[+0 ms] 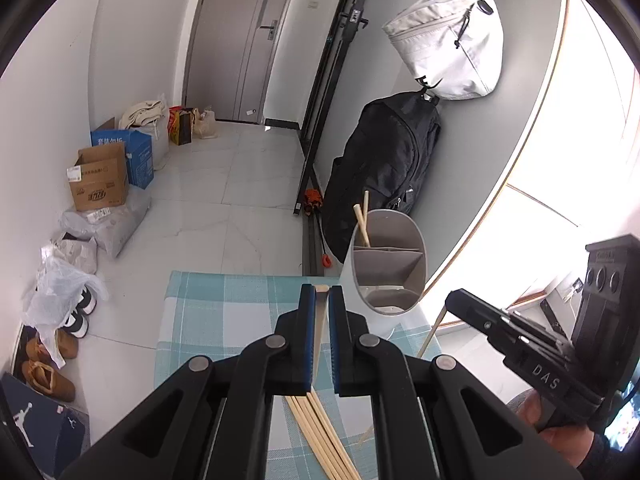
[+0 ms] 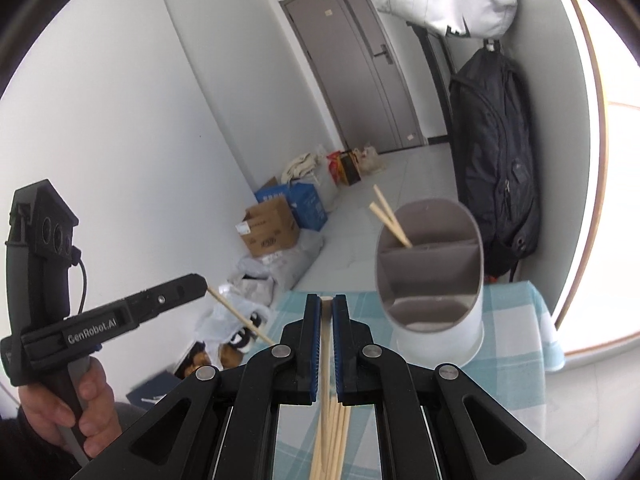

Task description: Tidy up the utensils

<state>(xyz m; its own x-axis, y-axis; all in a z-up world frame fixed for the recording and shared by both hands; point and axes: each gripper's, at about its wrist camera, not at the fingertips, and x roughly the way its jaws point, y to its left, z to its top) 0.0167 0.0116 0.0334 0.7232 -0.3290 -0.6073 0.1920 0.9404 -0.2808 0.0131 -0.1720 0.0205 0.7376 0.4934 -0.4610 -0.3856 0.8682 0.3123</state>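
Where floor meets wall, checked tablecloth, boxes, door

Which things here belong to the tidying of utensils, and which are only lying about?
For the job:
- left tool, shut on one chopstick
- right tool, shut on another chopstick
- loose chopsticks on the checked cloth
- divided holder, two chopsticks already inside

Lying about:
- black backpack
- grey bag
- cardboard box
- shoes
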